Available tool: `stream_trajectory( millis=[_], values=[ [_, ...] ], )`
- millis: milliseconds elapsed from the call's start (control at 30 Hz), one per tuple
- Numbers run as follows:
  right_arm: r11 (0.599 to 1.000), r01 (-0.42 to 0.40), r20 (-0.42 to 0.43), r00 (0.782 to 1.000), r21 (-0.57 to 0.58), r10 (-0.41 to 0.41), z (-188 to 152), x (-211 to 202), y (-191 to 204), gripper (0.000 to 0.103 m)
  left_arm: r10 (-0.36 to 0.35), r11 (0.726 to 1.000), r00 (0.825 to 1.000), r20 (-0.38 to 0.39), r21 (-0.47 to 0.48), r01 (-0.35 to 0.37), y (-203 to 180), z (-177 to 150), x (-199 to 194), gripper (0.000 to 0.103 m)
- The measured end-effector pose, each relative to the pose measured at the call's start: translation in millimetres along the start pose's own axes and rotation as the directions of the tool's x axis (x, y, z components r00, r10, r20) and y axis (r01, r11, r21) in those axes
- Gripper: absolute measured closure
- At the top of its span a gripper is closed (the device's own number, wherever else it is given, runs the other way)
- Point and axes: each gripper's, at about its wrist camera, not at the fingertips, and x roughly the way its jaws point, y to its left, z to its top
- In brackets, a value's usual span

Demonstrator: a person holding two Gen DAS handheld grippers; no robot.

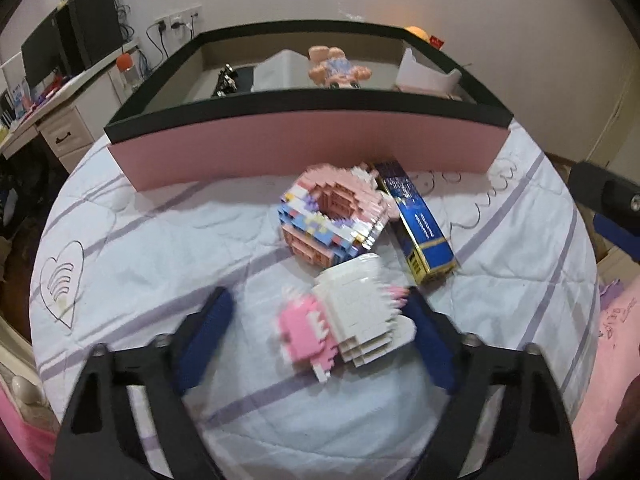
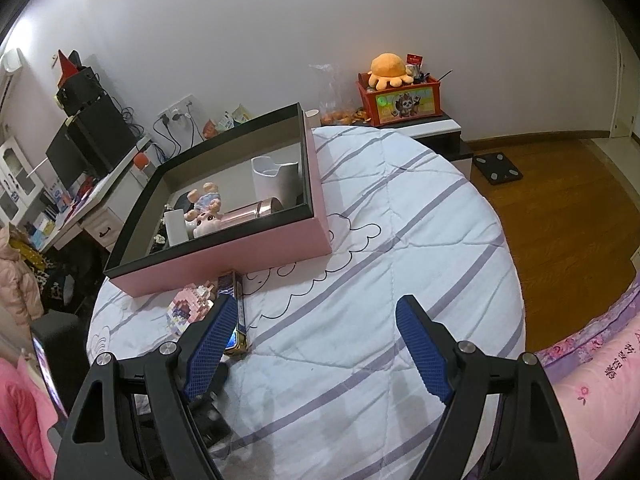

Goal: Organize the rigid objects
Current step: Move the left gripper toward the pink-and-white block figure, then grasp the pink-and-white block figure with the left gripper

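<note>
Bedding, a white quilt with lilac stripes (image 1: 160, 220), fills both views and carries the large pink box with a black rim (image 1: 304, 148) across the upper centre of the left view, so anything dropped on this soft, uneven surface may tip. The white-and-pink brick-built figure (image 1: 352, 328) sits low centre between the spread, empty fingers of the left gripper (image 1: 320, 340), touching the pastel brick-built ring model (image 1: 332, 220) beside the blue-and-gold carton (image 1: 420, 228). Closing there, I judge, could snap off pieces or nudge the ring; the right gripper (image 2: 316, 344) hangs released over bare quilt.

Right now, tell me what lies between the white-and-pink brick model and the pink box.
The donut-shaped brick model lies between the white-and-pink brick model and the pink box, beside the blue carton; the left wrist view shows it.
</note>
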Motion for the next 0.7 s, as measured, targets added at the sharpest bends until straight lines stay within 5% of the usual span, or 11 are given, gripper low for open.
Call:
stream_trajectory(
  millis=[100, 300, 700],
  values=[
    [1.0, -0.002, -0.002, 1.0, -0.002, 0.002, 0, 1, 2, 0.02, -0.022, 1.0, 1.0, 0.009, 0.007, 0.022, 3, 2, -3, 0.043],
    [1.0, -0.002, 0.002, 1.0, -0.013, 0.002, 1, -2, 8, 0.02, -0.072, 0.997, 0.997, 0.009, -0.014, 0.072, 14, -1, -9, 0.043],
    [0.998, -0.012, 0.007, 1.0, -0.058, 0.013, 8, 0, 33, 0.02, -0.046, 0.997, 0.995, 0.087, -0.062, 0.052, 52, 24, -46, 0.043]
  ],
)
